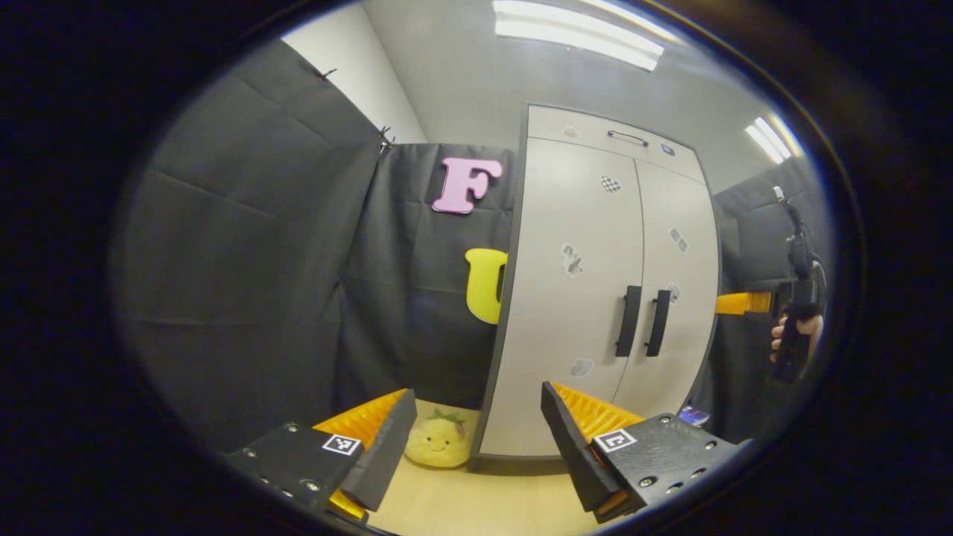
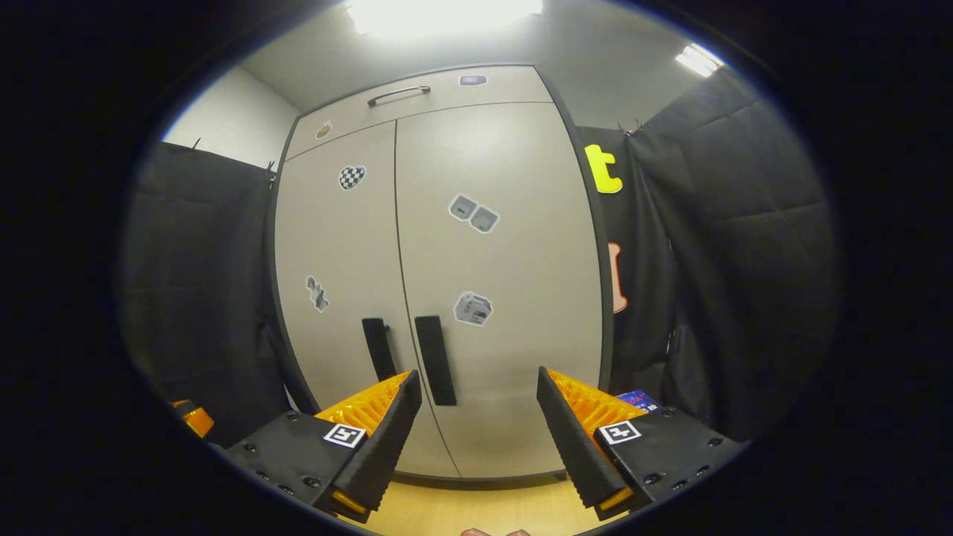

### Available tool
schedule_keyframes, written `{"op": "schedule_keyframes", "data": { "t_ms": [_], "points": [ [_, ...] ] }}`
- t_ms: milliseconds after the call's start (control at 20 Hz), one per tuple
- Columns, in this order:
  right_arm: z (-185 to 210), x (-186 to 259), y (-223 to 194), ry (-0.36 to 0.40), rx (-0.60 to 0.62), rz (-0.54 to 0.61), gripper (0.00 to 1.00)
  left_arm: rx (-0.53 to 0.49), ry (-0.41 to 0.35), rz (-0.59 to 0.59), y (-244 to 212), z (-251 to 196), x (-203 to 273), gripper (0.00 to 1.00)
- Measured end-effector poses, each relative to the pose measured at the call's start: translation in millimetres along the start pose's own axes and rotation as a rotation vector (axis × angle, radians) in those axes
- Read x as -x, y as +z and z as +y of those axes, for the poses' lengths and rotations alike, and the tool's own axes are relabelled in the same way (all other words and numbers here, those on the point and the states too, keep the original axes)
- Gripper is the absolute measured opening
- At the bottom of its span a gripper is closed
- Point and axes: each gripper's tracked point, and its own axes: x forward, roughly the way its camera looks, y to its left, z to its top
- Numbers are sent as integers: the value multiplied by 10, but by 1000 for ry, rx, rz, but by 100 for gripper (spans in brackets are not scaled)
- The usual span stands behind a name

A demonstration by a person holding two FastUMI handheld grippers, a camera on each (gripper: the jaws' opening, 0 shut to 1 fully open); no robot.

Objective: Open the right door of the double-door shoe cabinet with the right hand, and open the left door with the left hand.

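The pale double-door shoe cabinet (image 2: pixel 491 253) stands in front of me with both doors shut. Two dark vertical handles sit side by side at mid height: the left door's handle (image 2: pixel 380 348) and the right door's handle (image 2: pixel 435 359). My right gripper (image 2: pixel 476 380) is open, a short way in front of the right door, its left finger just below the right handle. My left gripper (image 1: pixel 476 394) is open too, farther back and left of the cabinet (image 1: pixel 588 298), whose handles (image 1: pixel 643 321) are to its right. The right gripper (image 1: pixel 744 303), held by a hand (image 1: pixel 797 335), shows beyond the cabinet's right edge.
A yellow plush toy (image 1: pixel 439 441) sits on the wooden floor (image 1: pixel 484 499) at the cabinet's left foot. A small blue item (image 2: pixel 639 400) lies at its right foot. A drawer with a handle (image 2: pixel 398 93) tops the doors. Black cloth walls close in on both sides.
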Motion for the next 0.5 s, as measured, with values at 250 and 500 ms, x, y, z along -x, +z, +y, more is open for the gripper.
{"op": "schedule_keyframes", "data": {
  "t_ms": [250,500],
  "points": [
    [153,-459,176,4,48,-18,97,-16,-16,21,-85,3,-43,98],
    [326,-926,-49,57,47,64,98,-64,-15,49,-241,14,-96,98]
  ]
}}
